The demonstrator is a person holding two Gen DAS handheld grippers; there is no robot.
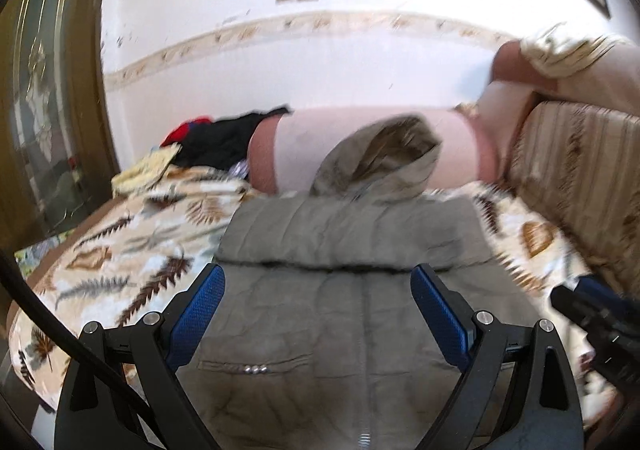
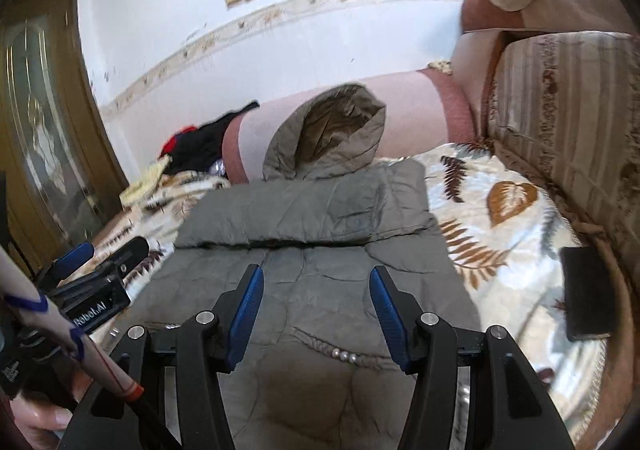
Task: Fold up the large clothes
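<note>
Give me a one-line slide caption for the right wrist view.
Open right gripper above the grey hooded jacket, sleeves folded in, on a leaf-print bedspread.

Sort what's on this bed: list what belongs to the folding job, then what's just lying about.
Job:
- grey hooded jacket, sleeves folded across
- left gripper, open
- right gripper, open

Lying about:
- black and red clothes
- pink bolster
- black pad
- leaf-print bedspread

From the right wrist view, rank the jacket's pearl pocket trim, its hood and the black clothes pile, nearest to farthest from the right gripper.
1. Pearl pocket trim, just below the right gripper.
2. Hood, straight ahead, at the jacket's far end.
3. Black clothes pile, far left, by the wall.
</note>
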